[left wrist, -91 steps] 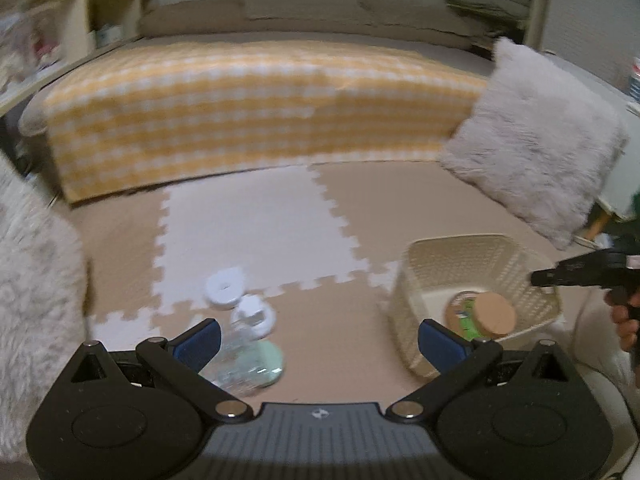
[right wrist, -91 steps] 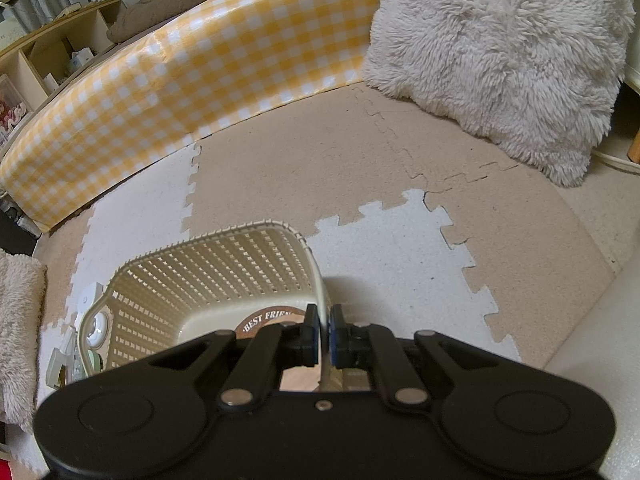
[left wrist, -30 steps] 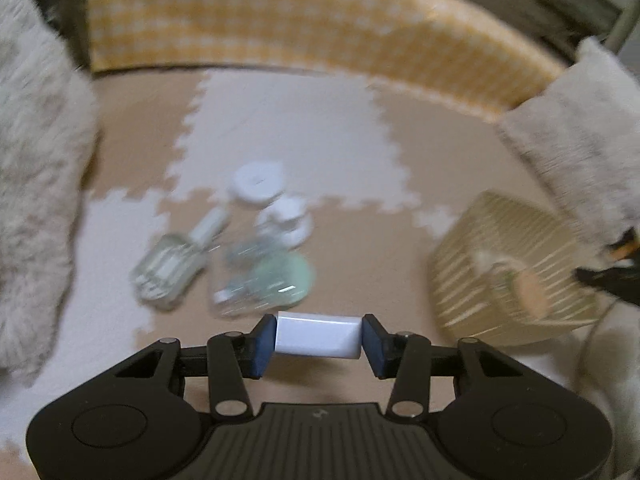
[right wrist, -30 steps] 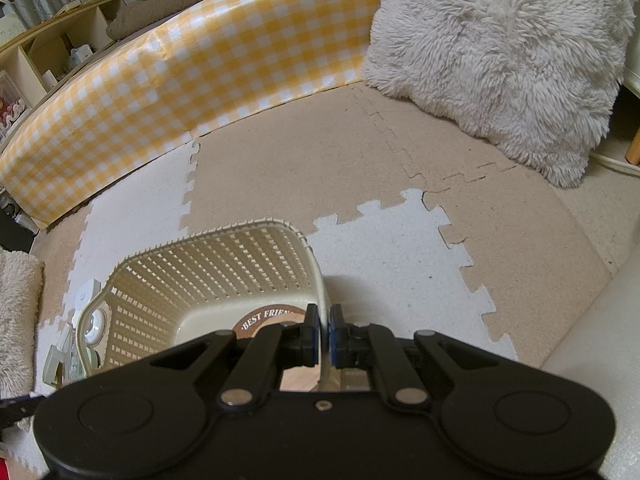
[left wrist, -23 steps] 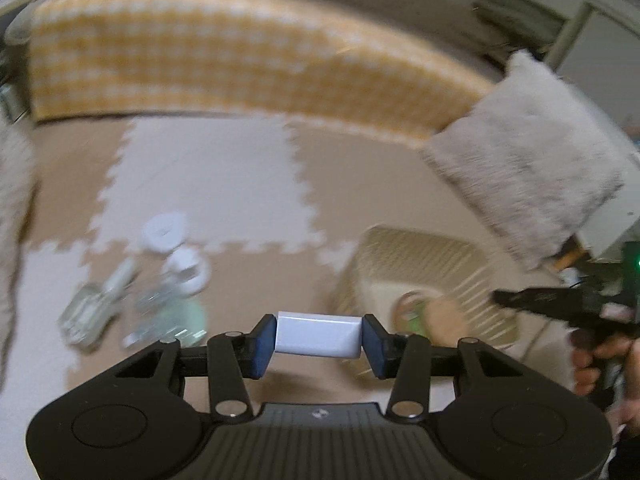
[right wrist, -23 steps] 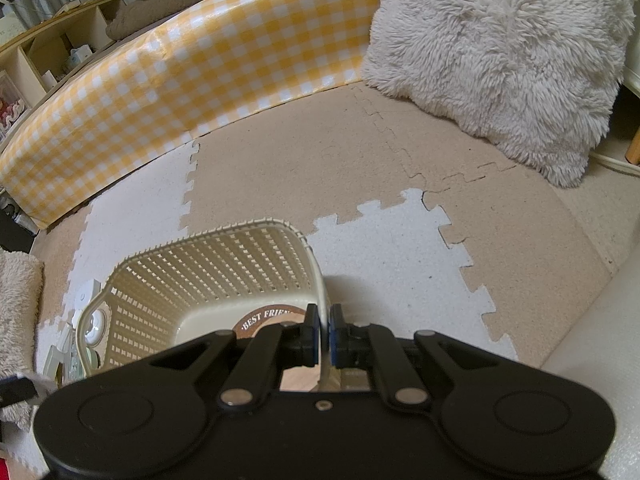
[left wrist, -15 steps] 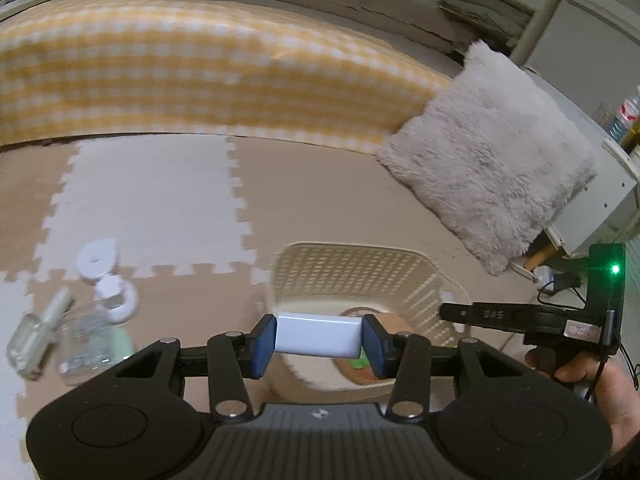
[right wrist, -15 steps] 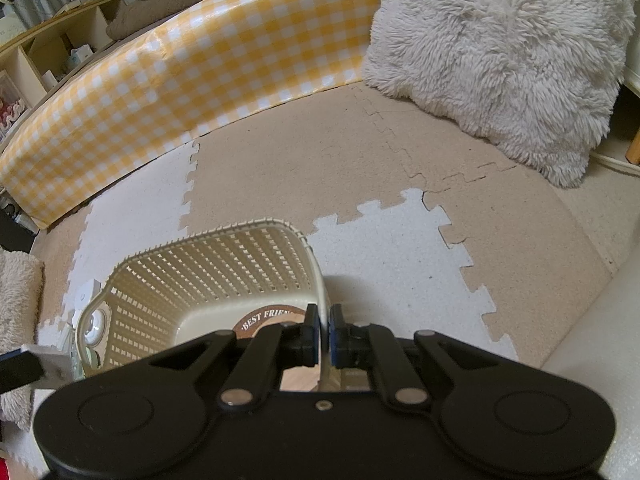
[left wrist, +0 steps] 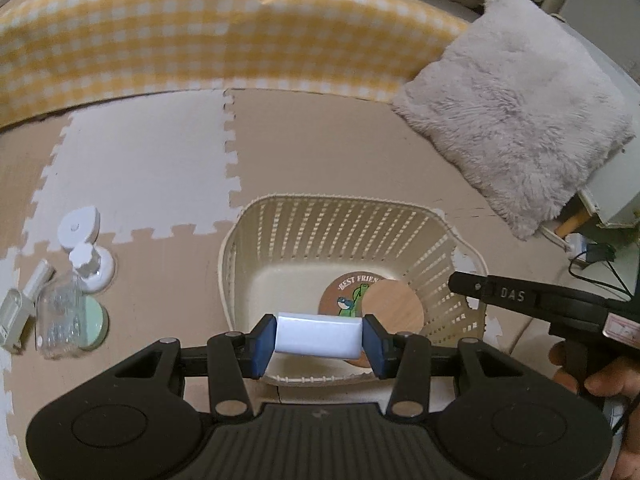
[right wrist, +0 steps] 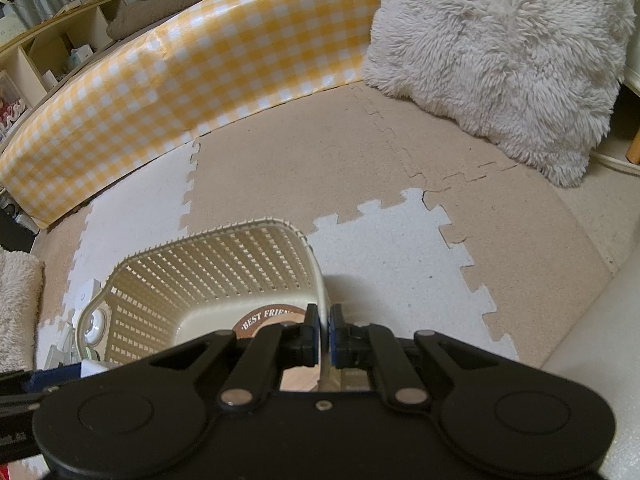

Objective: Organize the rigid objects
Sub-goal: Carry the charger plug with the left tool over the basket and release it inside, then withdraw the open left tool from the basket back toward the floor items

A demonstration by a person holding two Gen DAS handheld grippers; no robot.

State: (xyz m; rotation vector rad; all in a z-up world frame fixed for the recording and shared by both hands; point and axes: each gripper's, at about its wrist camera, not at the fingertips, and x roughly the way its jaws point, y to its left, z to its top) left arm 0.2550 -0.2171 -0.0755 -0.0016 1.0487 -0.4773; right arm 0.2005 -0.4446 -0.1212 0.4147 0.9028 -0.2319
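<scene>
In the left wrist view, the left gripper [left wrist: 319, 339] sits at lower centre, its blue fingers [left wrist: 264, 340] clamped on the two ends of one white block [left wrist: 318, 338], held level above the near rim of the single cream basket [left wrist: 256, 264]. Inside the basket lie two round things — a printed coaster [left wrist: 344, 294] and a plain wooden disc [left wrist: 394, 306] overlapping it. At the left edge, on the foam floor mat [left wrist: 320, 152], is a cluster of small items: two white round pieces, one clear bottle [left wrist: 60, 316] over a green disc, and one small pale case. At right, the right gripper [left wrist: 472, 285] reaches to the basket's right wall. In the right wrist view, its fingers [right wrist: 312, 330] are pressed together on that thin basket wall at lower centre; one fluffy cushion [right wrist: 504, 52] lies upper right.
</scene>
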